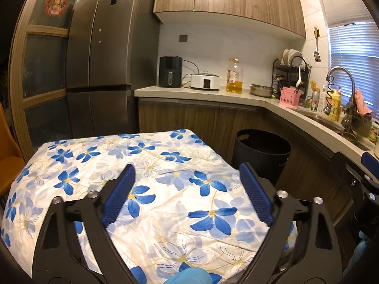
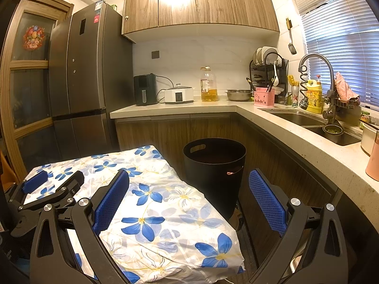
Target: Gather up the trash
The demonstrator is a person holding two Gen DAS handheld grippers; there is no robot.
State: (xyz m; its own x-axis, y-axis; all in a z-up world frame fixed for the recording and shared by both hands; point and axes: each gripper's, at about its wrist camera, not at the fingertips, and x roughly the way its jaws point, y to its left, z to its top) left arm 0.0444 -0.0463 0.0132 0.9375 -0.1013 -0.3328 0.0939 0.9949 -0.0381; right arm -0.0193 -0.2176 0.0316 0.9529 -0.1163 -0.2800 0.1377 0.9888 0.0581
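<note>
White cloth [image 1: 151, 170], blue flowers; black bin [image 2: 214, 165].

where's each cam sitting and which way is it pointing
Left wrist: on the left gripper, facing across the flowered cloth toward the fridge; open blue fingers and a blue-gloved fingertip show.
Right wrist: on the right gripper, open and empty, facing the black bin and sink; the left gripper shows at left.
Both share cloth, bin, fridge and counter.

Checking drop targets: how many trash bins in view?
1. The black bin stands on the floor between the flower-cloth table and the counter cabinets. Others may be hidden behind the table.
</note>
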